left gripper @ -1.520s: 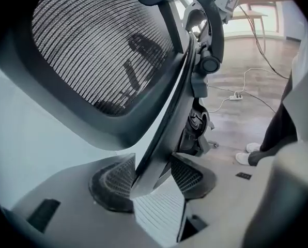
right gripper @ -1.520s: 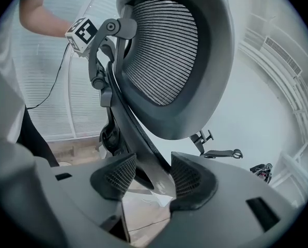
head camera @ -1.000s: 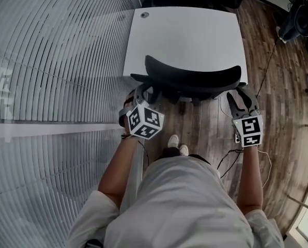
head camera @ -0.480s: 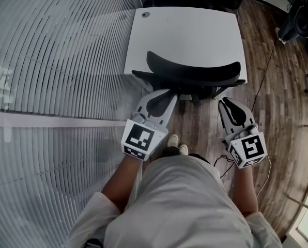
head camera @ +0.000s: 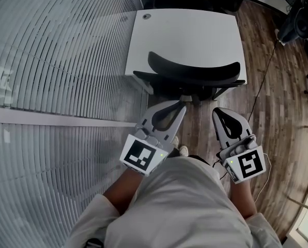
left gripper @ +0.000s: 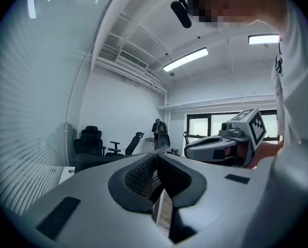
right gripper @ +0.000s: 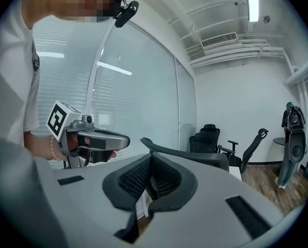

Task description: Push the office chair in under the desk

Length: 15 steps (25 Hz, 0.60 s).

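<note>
Your chair (head camera: 195,72) sits at the near edge of the worktop (head camera: 185,32). Its backrest lies along that edge and its seat seems to be tucked beneath, so the push looks as good as done. Your left tongs (head camera: 181,104) and right tongs (head camera: 216,111) are both closed with nothing between them. They hang just near of the backrest, clear of it and pointing at it. If you judge the chair needs to go deeper, set the closed tips against the backrest, one towards each end, and press evenly towards the far side so the chair does not swivel. Otherwise, leave it alone.
</note>
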Motion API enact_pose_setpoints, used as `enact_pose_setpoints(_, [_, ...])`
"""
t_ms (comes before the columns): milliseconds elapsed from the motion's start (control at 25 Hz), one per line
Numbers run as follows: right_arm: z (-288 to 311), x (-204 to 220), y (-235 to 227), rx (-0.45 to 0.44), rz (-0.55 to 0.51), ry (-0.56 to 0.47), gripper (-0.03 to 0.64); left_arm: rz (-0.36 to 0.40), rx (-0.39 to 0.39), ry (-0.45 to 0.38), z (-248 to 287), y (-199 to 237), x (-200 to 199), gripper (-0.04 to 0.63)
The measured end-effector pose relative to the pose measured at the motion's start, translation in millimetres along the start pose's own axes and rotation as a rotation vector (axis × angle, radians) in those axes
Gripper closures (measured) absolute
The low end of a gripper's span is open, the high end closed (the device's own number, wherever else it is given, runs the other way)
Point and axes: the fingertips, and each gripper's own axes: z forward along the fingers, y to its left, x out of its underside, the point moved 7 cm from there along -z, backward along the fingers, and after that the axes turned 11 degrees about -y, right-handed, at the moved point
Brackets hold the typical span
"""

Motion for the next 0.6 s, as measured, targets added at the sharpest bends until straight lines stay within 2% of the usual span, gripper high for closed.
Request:
enact_pose_setpoints(320, [-2, -19, 6, -0.019, 0.003, -0.017, 0.588, 0.022, 0.044, -0.001, 7, -19, -14, 0.543])
enact_pose_setpoints(600, [1, -9, 12, -0.021, 0.0, -0.008, 0.588, 0.019, 0.04, -0.015, 3, -18, -5, 0.543])
